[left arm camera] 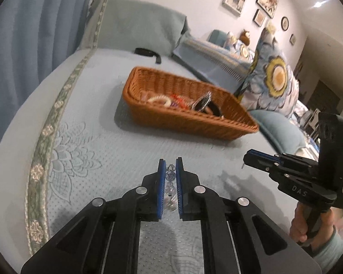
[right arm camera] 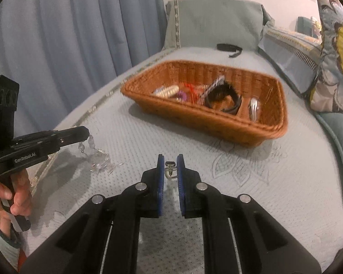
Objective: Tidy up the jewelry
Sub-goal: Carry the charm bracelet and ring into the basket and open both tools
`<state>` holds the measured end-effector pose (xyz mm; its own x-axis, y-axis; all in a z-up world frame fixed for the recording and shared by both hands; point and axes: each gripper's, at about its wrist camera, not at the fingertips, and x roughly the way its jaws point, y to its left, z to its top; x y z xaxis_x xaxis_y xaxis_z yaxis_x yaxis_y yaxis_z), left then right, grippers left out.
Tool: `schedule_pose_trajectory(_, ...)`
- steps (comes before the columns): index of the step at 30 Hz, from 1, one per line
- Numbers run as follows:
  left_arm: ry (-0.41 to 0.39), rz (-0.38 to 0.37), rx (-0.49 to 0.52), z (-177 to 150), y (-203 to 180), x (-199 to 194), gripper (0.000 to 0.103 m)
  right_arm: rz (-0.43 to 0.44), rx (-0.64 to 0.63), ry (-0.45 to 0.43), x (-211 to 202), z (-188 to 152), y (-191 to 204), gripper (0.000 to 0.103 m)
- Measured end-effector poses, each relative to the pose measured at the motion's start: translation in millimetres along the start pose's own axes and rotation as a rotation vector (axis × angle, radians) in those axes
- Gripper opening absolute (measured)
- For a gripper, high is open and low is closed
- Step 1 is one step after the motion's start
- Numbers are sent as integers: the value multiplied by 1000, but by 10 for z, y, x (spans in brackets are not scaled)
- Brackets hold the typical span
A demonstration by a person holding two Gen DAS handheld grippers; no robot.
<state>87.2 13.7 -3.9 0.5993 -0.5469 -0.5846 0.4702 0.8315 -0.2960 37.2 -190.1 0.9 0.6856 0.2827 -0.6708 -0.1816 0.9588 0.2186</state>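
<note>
In the left wrist view, the left gripper (left arm camera: pixel 170 166) at bottom centre has its blue-padded fingers clamped on a clear glass bead strand (left arm camera: pixel 170 182). The brown woven wicker basket (left arm camera: pixel 189 123) sits mid-frame on the pale blue quilted bedspread (left arm camera: pixel 91 137), holding assorted jewelry.

In the right wrist view, the right gripper (right arm camera: pixel 170 166) at bottom centre pinches a small silver-capped clear earring (right arm camera: pixel 170 171). At left, the strand (right arm camera: pixel 98 157) trails from the left gripper (right arm camera: pixel 85 133) onto the bedspread (right arm camera: pixel 274 182).

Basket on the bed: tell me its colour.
The basket is orange-brown woven wicker, clearest in the right wrist view.
</note>
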Motion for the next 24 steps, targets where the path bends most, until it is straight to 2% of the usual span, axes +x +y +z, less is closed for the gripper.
schedule_pose_trajectory(12,-81,-6,50,188,-240,-182,7,8,15,-49,-198,142,-65,9)
schedule_pose_trajectory(15,-114,-10,66,355,-322,-231,7,13,31,-68,-237,276,-124,9)
schedule_pose_trajectory(19,-181,31,101,675,-448,-204,7,-9,25,-98,-200,573,-196,9)
schedule_pose_trajectory(24,-214,15,131,1059,-524,62,7,-25,9,-97,116,1014,-303,9)
